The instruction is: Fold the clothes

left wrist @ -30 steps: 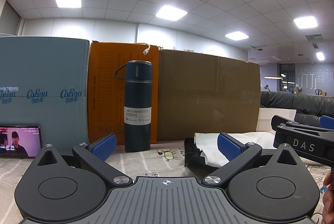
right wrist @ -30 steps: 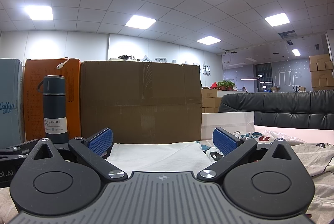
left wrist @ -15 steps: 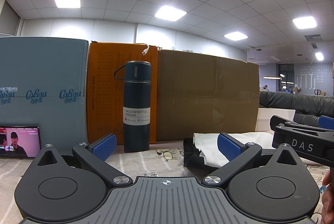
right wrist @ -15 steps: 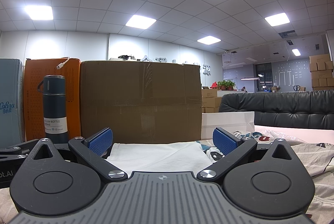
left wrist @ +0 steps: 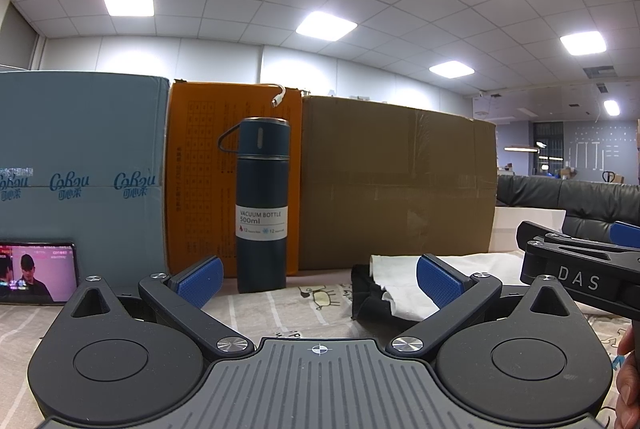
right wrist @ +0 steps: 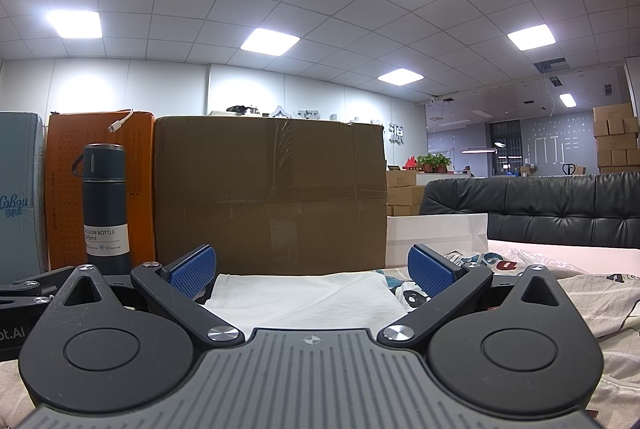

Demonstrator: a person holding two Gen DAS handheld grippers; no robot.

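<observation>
A folded white garment [right wrist: 300,295] lies flat on the table, right in front of my right gripper [right wrist: 311,271], which is open and empty just short of it. In the left wrist view the white garment [left wrist: 400,279] rests on a black garment [left wrist: 366,295]. My left gripper [left wrist: 318,279] is open and empty, low over the patterned table cloth [left wrist: 304,305], with the garments off its right finger. The right gripper's body [left wrist: 580,269] shows at the right of the left wrist view.
A dark blue vacuum bottle [left wrist: 262,205] stands at the back. Behind it stand a blue box [left wrist: 80,165], an orange box [left wrist: 200,181] and a brown cardboard box [left wrist: 396,181]. A phone [left wrist: 36,273] plays video at left. More printed clothes [right wrist: 580,293] and a white box [right wrist: 436,237] lie to the right.
The left gripper has drifted very slightly, shifting the bottle a touch left in its view. The right gripper has not moved. Both stay open.
</observation>
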